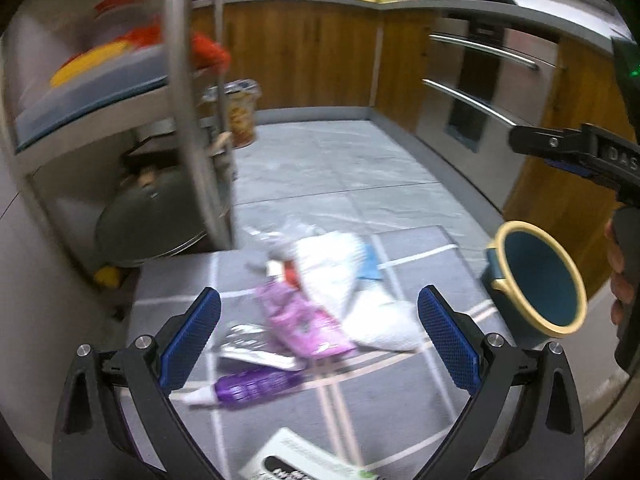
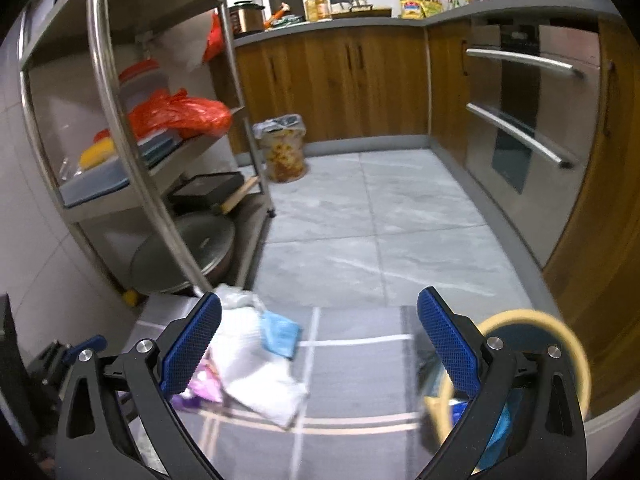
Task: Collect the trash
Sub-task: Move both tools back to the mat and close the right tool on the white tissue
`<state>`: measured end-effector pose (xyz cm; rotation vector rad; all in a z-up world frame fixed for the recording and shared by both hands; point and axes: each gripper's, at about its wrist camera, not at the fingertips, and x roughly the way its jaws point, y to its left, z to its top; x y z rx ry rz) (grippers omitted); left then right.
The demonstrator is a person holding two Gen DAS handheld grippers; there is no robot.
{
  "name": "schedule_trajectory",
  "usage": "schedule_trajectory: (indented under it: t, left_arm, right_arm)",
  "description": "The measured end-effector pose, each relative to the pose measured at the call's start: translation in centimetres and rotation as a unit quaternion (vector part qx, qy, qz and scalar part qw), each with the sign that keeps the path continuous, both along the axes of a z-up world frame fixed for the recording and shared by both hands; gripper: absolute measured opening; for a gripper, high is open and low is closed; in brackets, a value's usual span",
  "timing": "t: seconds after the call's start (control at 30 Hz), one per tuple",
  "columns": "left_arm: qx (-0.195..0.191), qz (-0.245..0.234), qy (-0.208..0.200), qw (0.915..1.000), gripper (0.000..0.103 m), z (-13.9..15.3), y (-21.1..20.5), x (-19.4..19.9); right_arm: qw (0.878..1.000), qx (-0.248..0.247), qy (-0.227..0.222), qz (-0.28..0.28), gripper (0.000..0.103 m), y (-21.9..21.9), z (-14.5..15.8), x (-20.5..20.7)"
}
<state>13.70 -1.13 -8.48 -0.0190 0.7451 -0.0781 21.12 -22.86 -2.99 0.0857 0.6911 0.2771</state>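
Observation:
A heap of trash lies on a grey checked mat (image 1: 400,408): white crumpled bags (image 1: 340,272), a pink wrapper (image 1: 304,320), a silver foil packet (image 1: 248,346), a purple tube (image 1: 248,390) and a white printed pack (image 1: 296,464). My left gripper (image 1: 319,338) hangs open above the heap, empty. A teal bin with a yellow rim (image 1: 538,276) lies tilted at the mat's right edge. My right gripper (image 2: 319,340) is open and empty above the mat (image 2: 352,380), white bags (image 2: 256,368) and a blue scrap (image 2: 280,334) at its left finger, the bin (image 2: 560,344) behind its right finger.
A steel shelf rack (image 2: 120,120) stands at the left with pans, boxes and an orange bag (image 2: 180,114). A lined patterned waste bin (image 2: 282,148) stands by the wooden cabinets (image 2: 340,80). Oven handles (image 2: 520,132) run along the right. Grey floor tiles (image 2: 360,240) lie beyond the mat.

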Motion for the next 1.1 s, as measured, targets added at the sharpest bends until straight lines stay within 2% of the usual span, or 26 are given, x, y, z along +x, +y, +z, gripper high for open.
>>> schedule_trajectory:
  t: [0.23, 0.37, 0.53, 0.6, 0.73, 1.0, 1.1]
  left_arm:
    - [0.006, 0.037, 0.027, 0.9989, 0.097, -1.6, 3.5, 0.2]
    - [0.011, 0.054, 0.051, 0.9972, 0.097, -3.3, 4.7, 1.1]
    - [0.023, 0.060, 0.076, 0.9950, 0.097, -5.4, 5.0, 1.9]
    - [0.030, 0.062, 0.083, 0.9942, 0.097, -6.0, 5.0, 2.3]
    - [0.022, 0.059, 0.079, 0.9949, 0.097, -5.9, 4.6, 2.6]
    - [0.038, 0.049, 0.084, 0.9946, 0.097, -6.7, 3.9, 3.2]
    - [0.033, 0.050, 0.085, 0.9945, 0.097, -6.8, 4.0, 3.6]
  right_arm:
    - [0.998, -0.003, 0.054, 0.024, 0.097, 3.5, -2.7, 1.9]
    - [0.996, -0.017, 0.082, 0.033, 0.096, 5.2, -4.5, 3.2]
    - [0.992, -0.003, 0.115, 0.046, 0.093, 6.4, -6.4, 4.8]
    - [0.990, 0.006, 0.126, 0.056, 0.089, 7.0, -7.2, 5.4]
    - [0.986, 0.009, 0.145, 0.079, 0.074, 8.4, -8.5, 6.4]
    - [0.973, 0.013, 0.201, 0.115, 0.061, 11.0, -12.3, 8.1]
    - [0.969, 0.016, 0.214, 0.121, 0.050, 11.6, -13.3, 8.6]
